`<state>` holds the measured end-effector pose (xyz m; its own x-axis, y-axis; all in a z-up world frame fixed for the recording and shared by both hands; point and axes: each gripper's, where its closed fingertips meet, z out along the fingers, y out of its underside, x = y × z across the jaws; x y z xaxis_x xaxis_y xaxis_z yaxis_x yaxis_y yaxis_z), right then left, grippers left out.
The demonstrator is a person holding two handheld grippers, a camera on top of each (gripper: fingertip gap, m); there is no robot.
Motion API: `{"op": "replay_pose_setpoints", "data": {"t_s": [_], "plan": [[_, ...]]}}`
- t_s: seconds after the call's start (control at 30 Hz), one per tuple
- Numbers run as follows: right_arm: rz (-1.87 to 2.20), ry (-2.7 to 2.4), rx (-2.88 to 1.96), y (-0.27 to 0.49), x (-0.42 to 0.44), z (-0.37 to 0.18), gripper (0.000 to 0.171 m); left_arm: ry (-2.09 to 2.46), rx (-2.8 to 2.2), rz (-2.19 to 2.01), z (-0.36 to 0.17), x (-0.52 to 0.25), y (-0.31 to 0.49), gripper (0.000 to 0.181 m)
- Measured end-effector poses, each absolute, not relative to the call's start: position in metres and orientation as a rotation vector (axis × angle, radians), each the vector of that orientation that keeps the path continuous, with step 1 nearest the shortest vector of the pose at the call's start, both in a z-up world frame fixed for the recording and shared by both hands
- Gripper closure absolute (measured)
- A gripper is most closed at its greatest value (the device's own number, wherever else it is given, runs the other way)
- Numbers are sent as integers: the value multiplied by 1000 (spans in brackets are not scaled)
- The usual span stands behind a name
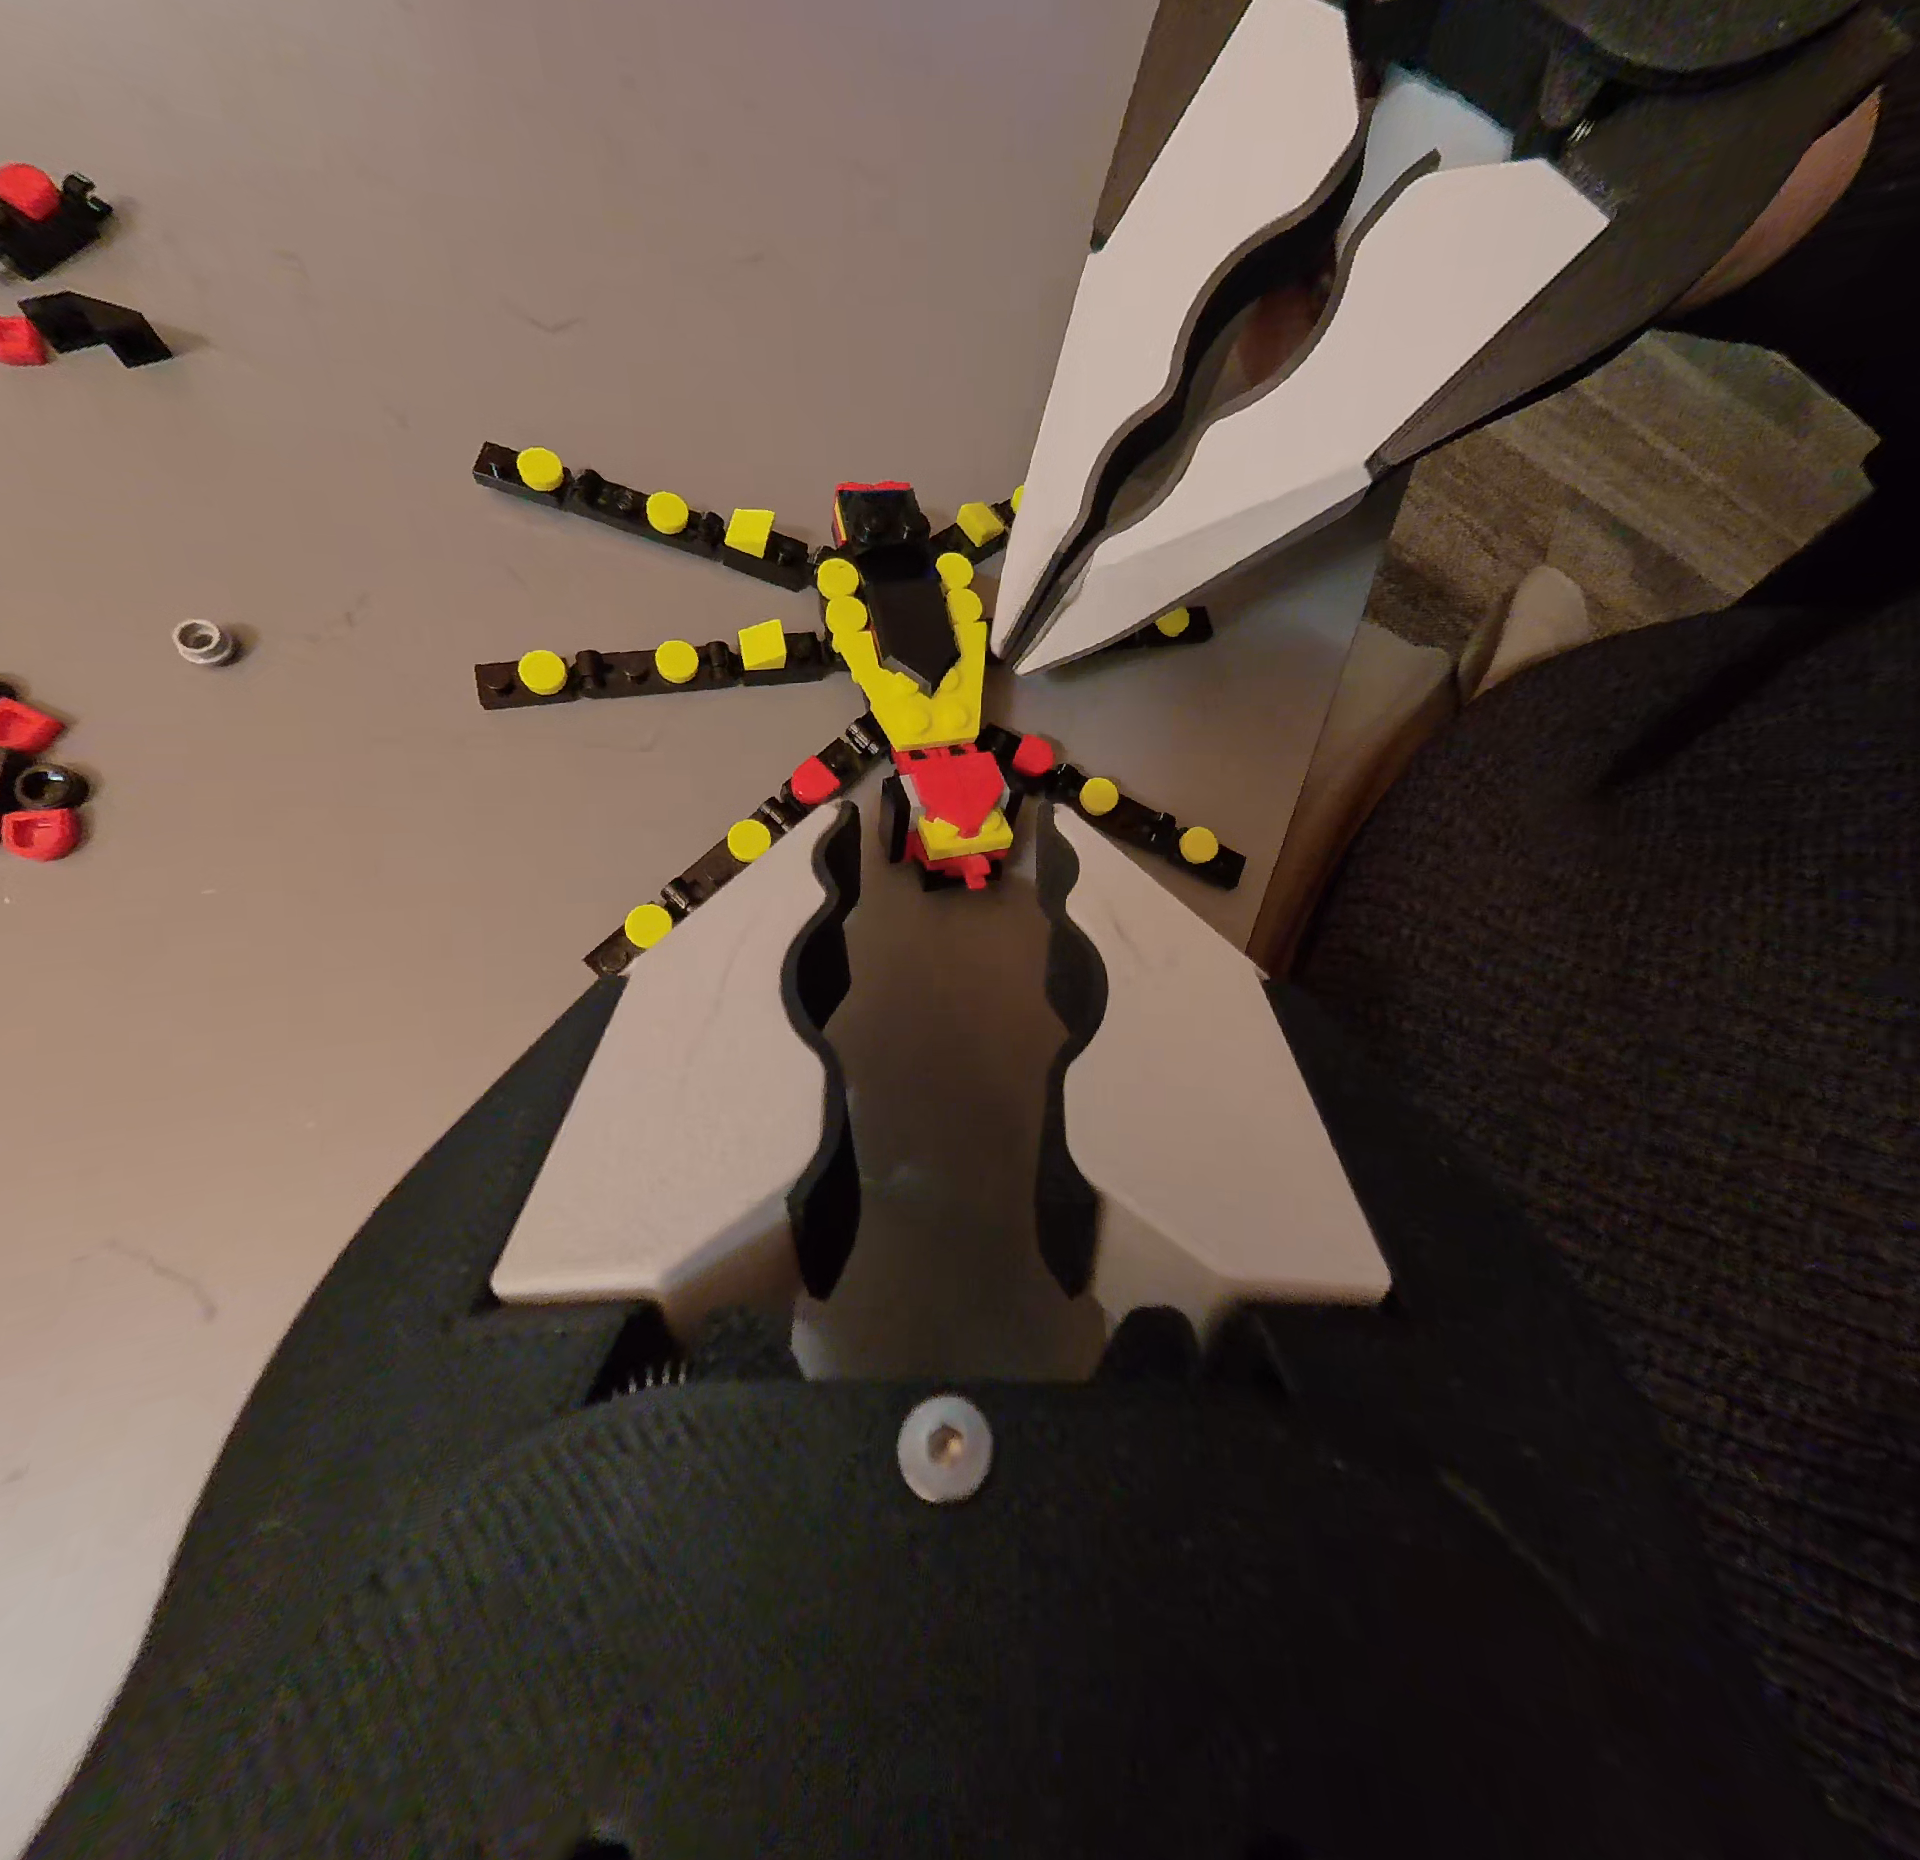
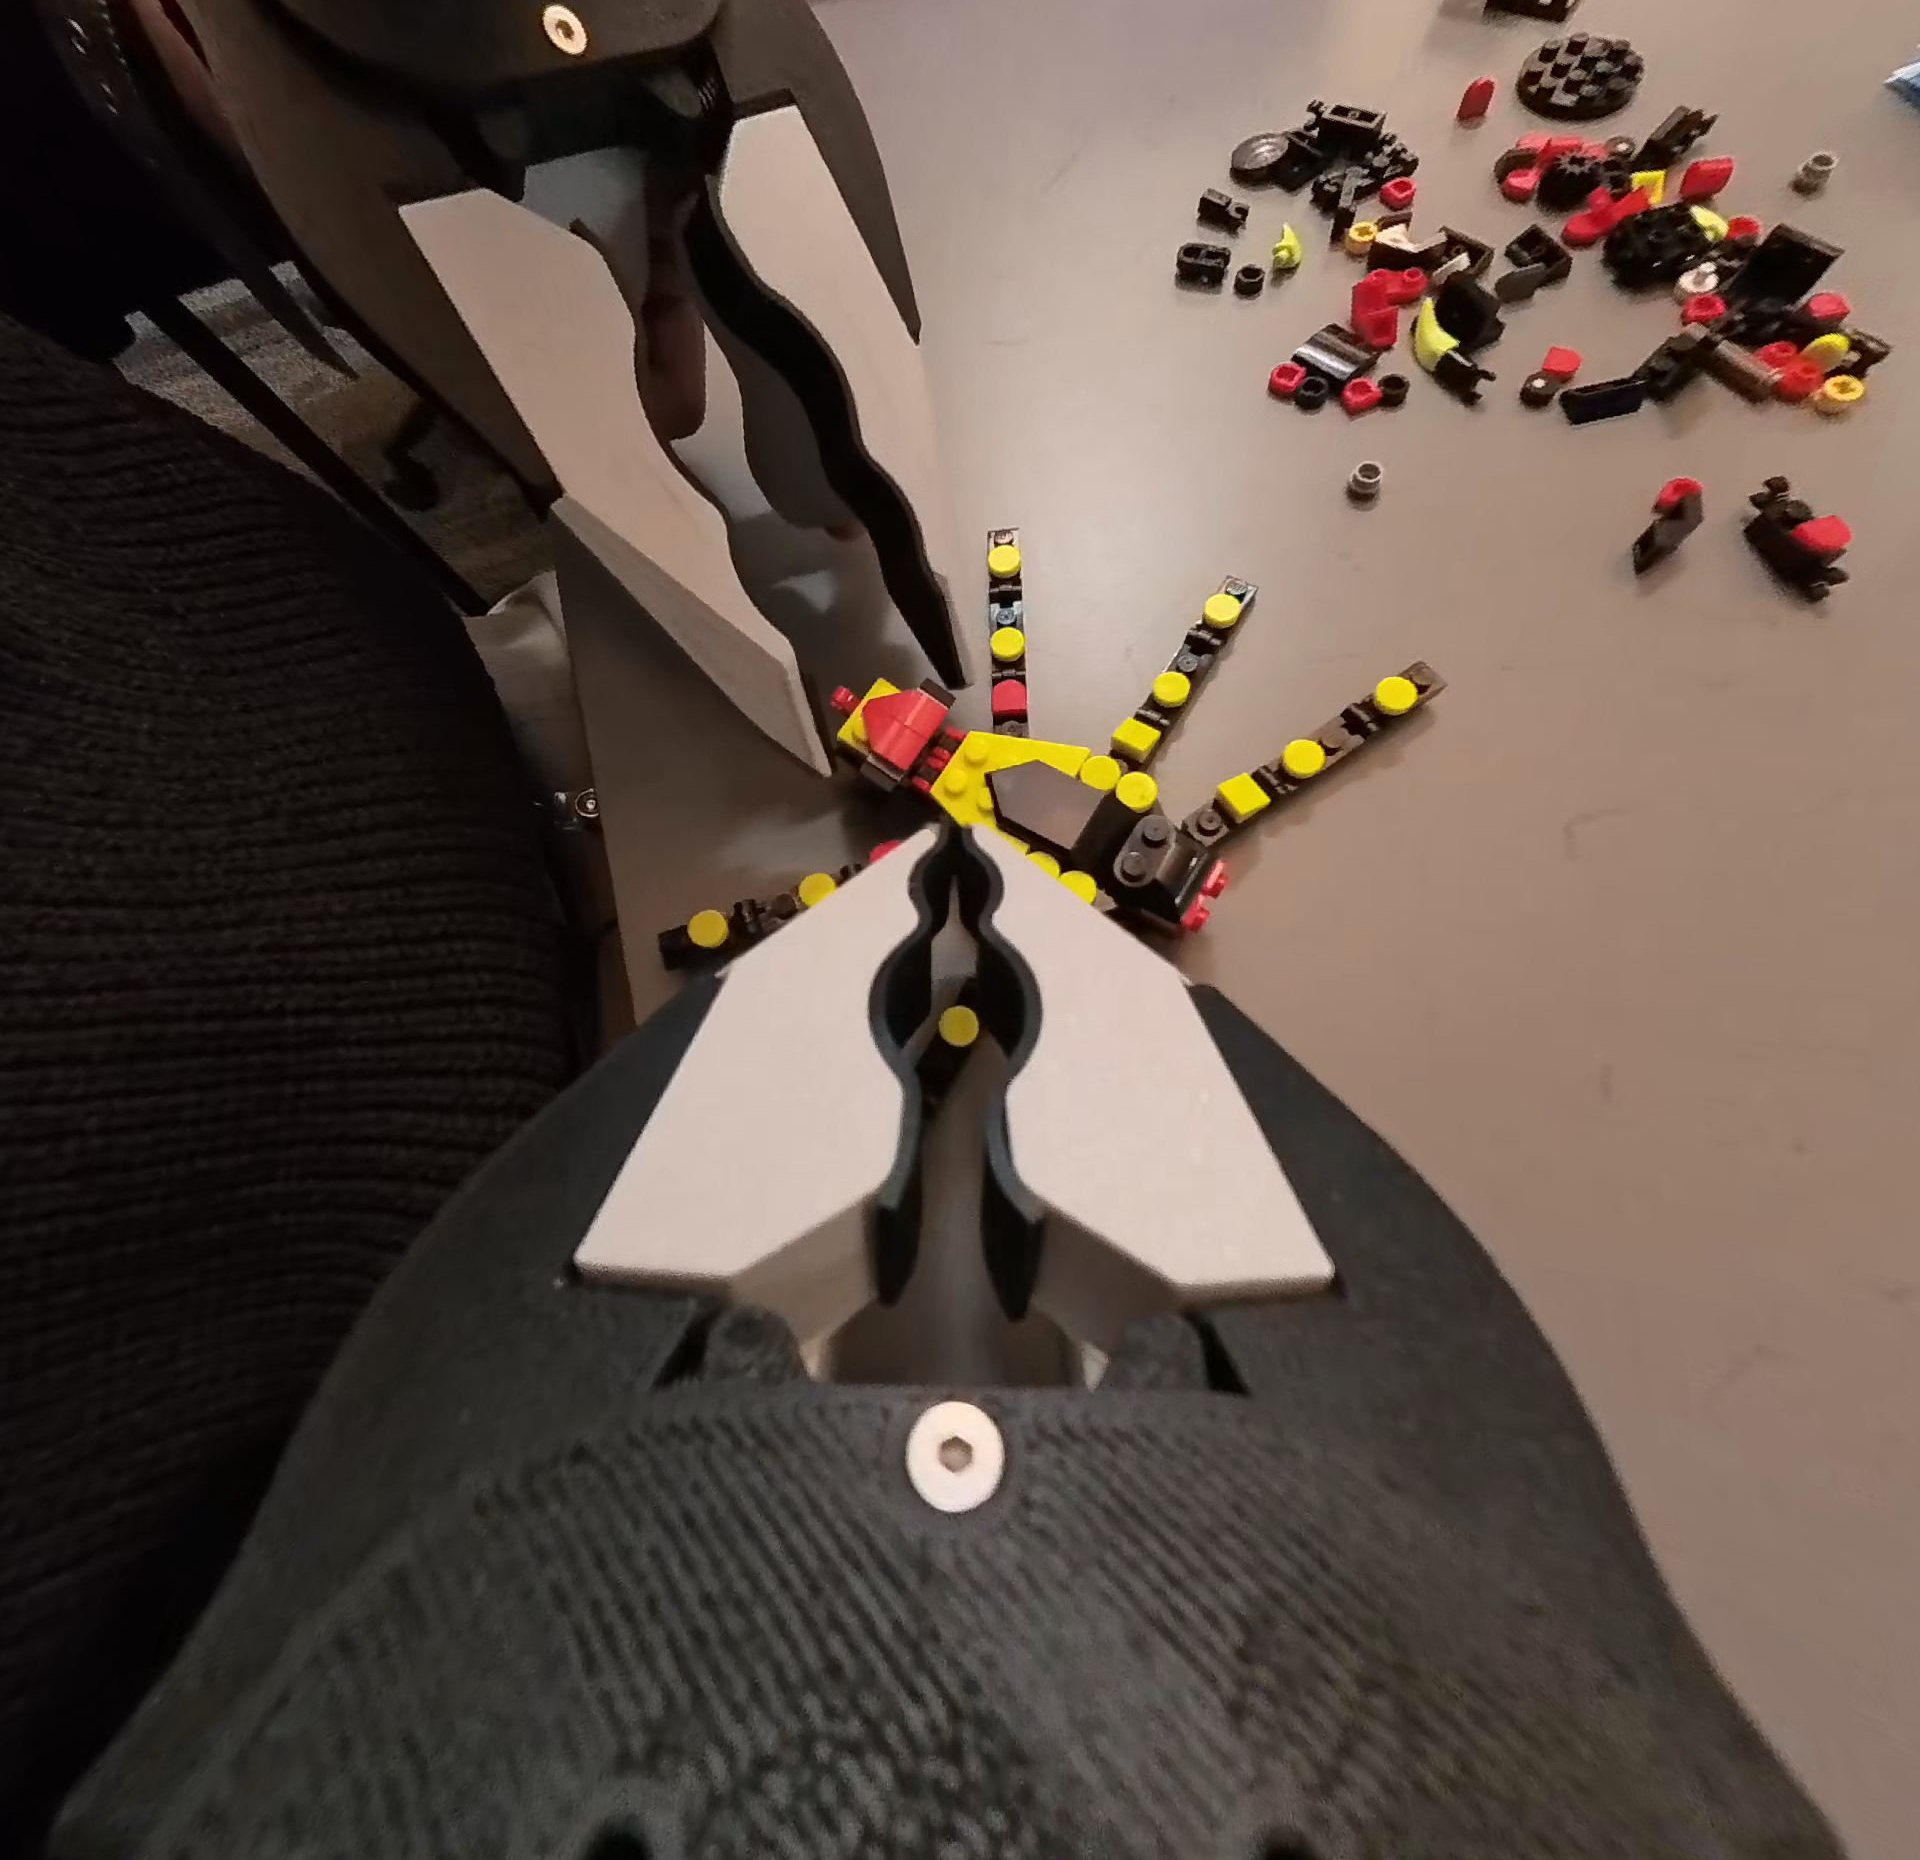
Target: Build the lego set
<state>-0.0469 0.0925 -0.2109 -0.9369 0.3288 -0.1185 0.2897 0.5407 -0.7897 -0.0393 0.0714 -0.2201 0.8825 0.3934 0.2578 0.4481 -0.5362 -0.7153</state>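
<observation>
Left tool (image 1: 945,834) gapes empty around the black-yellow-red brick spider (image 1: 914,657) head; right tool (image 1: 1013,657) pinched, apparently empty, beside its body. A nudge could unclip hinged legs.

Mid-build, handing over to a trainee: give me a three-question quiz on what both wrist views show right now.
1. True or false: the left gripper is open, with its fingers on either side of the red-and-yellow head end of the black, yellow and red brick spider model.
2. The right gripper is: A) wide open above the loose pieces; B) shut, tips at the edge of the model's yellow body; C) out of view.
3. Fill in: the scattered pile of small red, black and yellow loose bricks lies on the grey ___.

Key: 1 true; 2 B; 3 table.
</observation>
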Motion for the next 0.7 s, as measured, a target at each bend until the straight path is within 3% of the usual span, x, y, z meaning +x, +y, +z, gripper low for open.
{"op": "replay_pose_setpoints", "data": {"t_s": [0.7], "plan": [[1347,-2679,-599,98,-58,-213,171,-586,-2201,-96,-221,-35,75,149]]}}
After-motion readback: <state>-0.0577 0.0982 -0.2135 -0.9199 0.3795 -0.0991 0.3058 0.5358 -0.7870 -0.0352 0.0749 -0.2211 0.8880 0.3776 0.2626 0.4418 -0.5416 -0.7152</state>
